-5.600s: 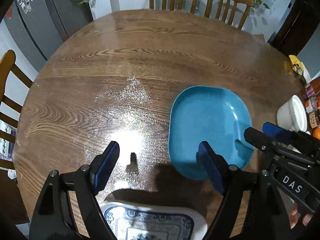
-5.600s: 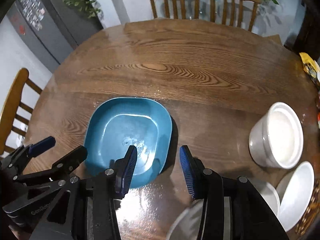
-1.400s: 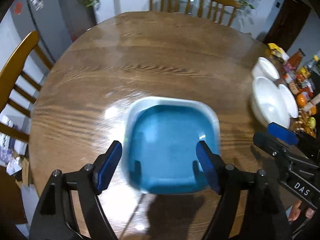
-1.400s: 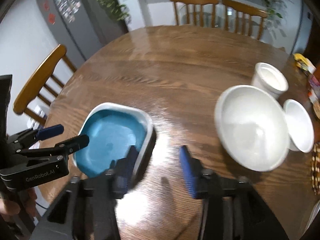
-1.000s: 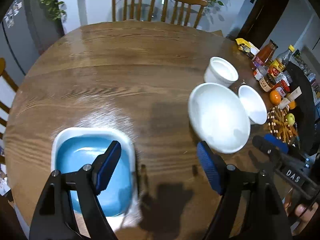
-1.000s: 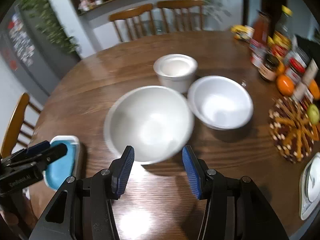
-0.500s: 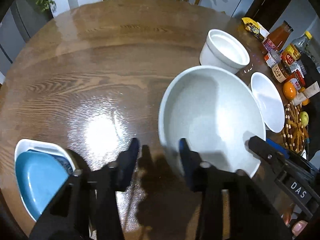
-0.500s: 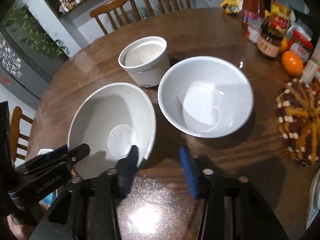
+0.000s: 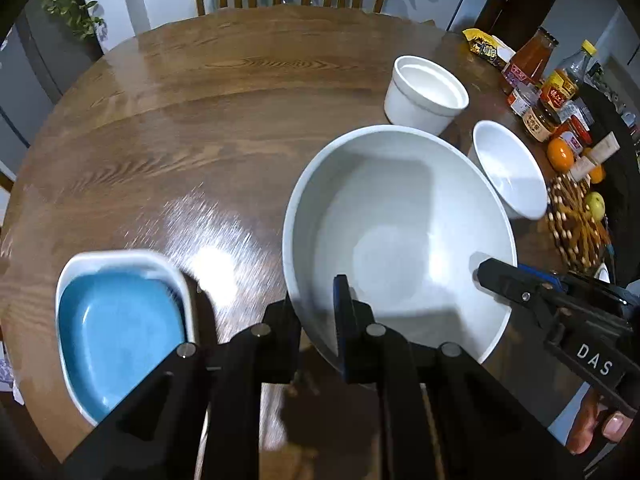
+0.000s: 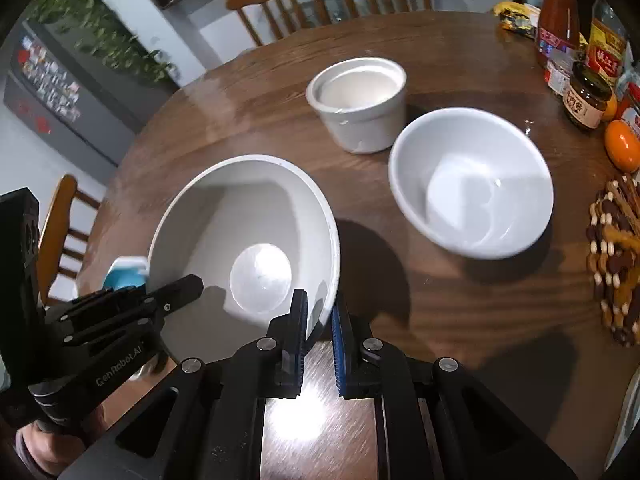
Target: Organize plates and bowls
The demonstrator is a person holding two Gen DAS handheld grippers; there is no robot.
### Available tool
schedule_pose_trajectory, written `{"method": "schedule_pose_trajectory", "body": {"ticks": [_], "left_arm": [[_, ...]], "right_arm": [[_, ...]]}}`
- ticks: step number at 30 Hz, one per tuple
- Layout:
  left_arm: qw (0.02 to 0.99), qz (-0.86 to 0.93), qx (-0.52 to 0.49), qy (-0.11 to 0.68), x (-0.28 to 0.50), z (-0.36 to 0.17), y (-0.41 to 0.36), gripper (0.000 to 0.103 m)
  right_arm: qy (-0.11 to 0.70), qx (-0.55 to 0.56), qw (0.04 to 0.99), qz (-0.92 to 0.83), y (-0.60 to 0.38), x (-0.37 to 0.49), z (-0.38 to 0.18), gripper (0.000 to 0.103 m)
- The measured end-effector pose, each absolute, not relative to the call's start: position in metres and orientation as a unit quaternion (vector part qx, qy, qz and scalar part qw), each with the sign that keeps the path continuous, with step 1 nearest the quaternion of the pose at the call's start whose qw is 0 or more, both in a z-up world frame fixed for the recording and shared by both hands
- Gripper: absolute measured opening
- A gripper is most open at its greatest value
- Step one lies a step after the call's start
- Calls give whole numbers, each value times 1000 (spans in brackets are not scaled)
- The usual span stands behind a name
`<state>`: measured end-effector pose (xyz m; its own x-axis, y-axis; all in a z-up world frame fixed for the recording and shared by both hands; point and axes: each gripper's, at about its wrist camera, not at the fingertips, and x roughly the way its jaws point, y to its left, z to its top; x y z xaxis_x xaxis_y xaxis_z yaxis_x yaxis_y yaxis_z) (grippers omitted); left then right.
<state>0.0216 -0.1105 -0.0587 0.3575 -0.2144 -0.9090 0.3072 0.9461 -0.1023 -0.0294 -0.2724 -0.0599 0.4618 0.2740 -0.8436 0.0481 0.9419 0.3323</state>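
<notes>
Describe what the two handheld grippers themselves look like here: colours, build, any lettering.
Both are black, angular frames with silver screw heads and blue ribbed pads on the fingers. The left gripper carries white "GenRobot.AI" lettering on its side, seen from the right wrist view. The right gripper shows white "DAS" lettering, seen from the left wrist view. No cables visible.

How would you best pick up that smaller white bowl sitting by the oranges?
Pinch the rim of the smaller white bowl from its near side, one finger inside, one outside. Its thin wall suits narrow jaws; the straight-sided white pot crowds the far-left side, so approach from the open near edge.
</notes>
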Motion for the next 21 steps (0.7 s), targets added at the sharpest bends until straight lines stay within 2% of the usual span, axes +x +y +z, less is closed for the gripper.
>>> {"method": "schedule_pose_trajectory", "body": {"ticks": [9, 13, 17, 21], "left_arm": [[810, -146, 53, 565, 2, -77, -96, 14], [808, -140, 57, 569, 2, -86, -95, 20], [818, -133, 56, 558, 2, -84, -93, 48], [826, -127, 43, 547, 0, -73, -81, 51]], "right_arm": [[542, 141, 825, 80, -248, -33, -77, 13], [537, 143, 828, 81, -244, -30, -78, 13], [526, 149, 834, 72, -247, -31, -74, 13], [520, 149, 839, 61, -252, -34, -69, 14]]}}
